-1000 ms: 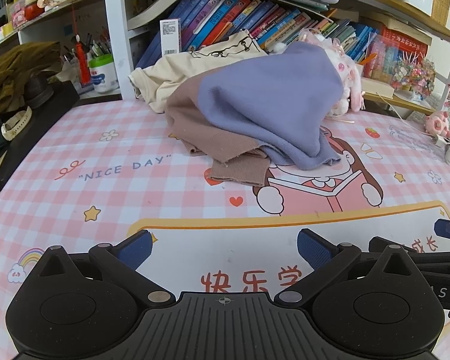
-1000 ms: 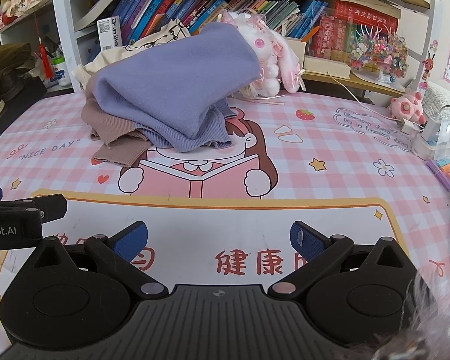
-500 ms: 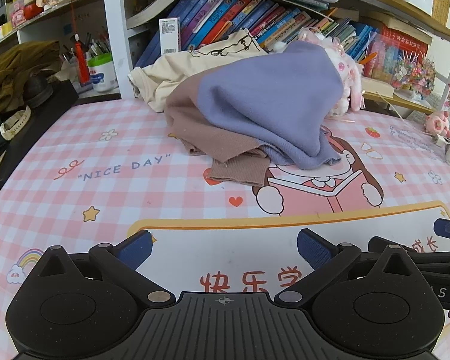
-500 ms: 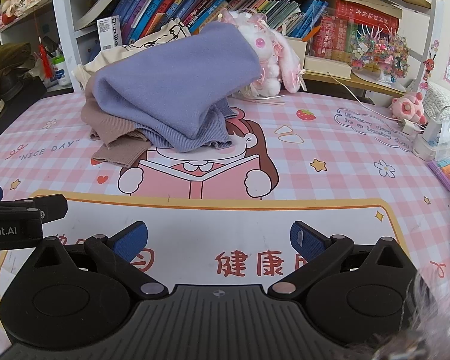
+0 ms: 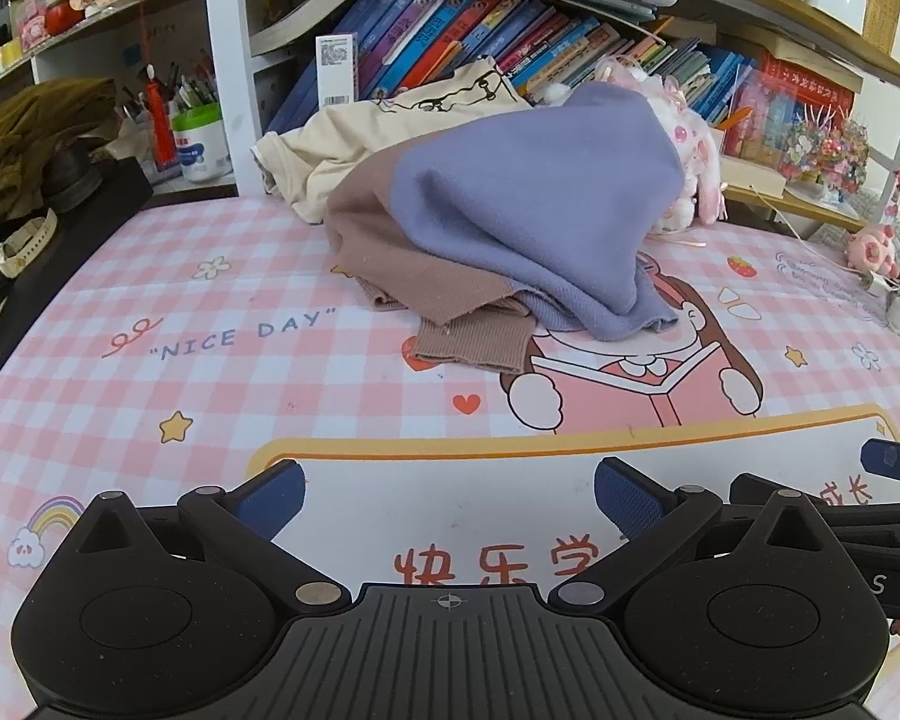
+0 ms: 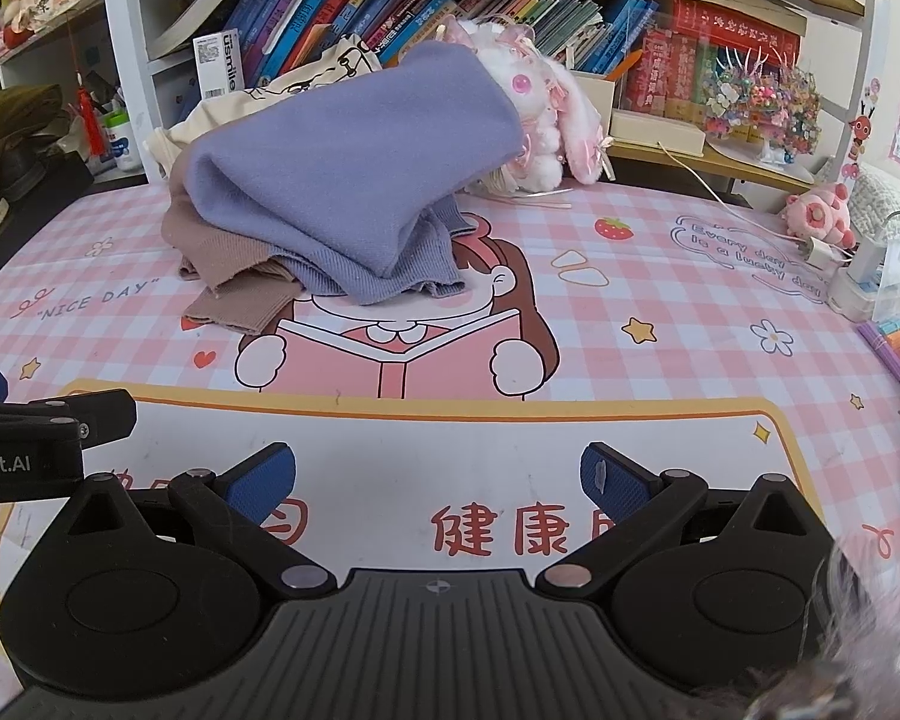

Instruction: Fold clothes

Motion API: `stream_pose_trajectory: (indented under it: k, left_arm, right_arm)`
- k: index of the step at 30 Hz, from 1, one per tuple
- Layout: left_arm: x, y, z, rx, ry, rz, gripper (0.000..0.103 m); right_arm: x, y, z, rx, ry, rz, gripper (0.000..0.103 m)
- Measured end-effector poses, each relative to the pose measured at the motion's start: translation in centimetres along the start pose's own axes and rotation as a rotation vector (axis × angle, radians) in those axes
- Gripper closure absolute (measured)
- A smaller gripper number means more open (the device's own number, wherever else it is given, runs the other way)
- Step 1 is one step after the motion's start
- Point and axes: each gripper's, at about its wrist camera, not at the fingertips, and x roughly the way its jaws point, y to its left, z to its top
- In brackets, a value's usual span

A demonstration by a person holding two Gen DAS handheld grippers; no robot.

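Observation:
A heap of clothes lies at the back of the pink checked table mat point(image 5: 150, 396): a purple sweater point(image 5: 534, 210) on top, a brown knit garment point(image 5: 426, 276) under it, a cream shirt point(image 5: 360, 138) behind. The same purple sweater point(image 6: 354, 174), brown garment point(image 6: 228, 276) and cream shirt point(image 6: 294, 84) show in the right wrist view. My left gripper point(image 5: 447, 492) is open and empty, low over the mat's front, well short of the heap. My right gripper point(image 6: 438, 474) is open and empty beside it. Each gripper's finger shows at the edge of the other's view.
A bookshelf point(image 5: 450, 48) full of books stands right behind the heap. A pink plush rabbit point(image 6: 546, 114) leans against the purple sweater. A small pink pig toy point(image 6: 819, 219), a charger point(image 6: 870, 282) and cables sit at the right edge. Dark clothes point(image 5: 24, 138) lie at the left.

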Motion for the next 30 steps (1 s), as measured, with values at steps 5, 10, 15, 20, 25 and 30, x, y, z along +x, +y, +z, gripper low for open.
stream_pose_trajectory:
  k: [5, 10, 15, 20, 25, 30]
  left_arm:
    - [0.0, 0.0, 0.0, 0.003, 0.001, -0.002, 0.0]
    - [0.1, 0.0, 0.0, 0.005, 0.01, -0.007, 0.0]
    - [0.2, 0.2, 0.0, 0.005, 0.014, -0.022, 0.0]
    - [0.2, 0.3, 0.0, 0.011, 0.012, -0.016, 0.0]
    - [0.3, 0.7, 0.2, 0.017, 0.008, -0.025, 0.0]
    - [0.6, 1.2, 0.4, 0.02, 0.015, -0.05, 0.0]
  right_arm:
    - [0.1, 0.0, 0.0, -0.001, 0.002, -0.001, 0.0]
    - [0.1, 0.1, 0.0, -0.002, 0.006, -0.003, 0.0]
    - [0.1, 0.1, 0.0, -0.001, 0.001, -0.003, 0.0]
    - [0.2, 0.3, 0.0, 0.0, 0.005, 0.0, 0.0]
    - [0.3, 0.7, 0.2, 0.0, 0.005, -0.003, 0.0]
    - [0.4, 1.2, 0.2, 0.001, 0.005, -0.015, 0.0]
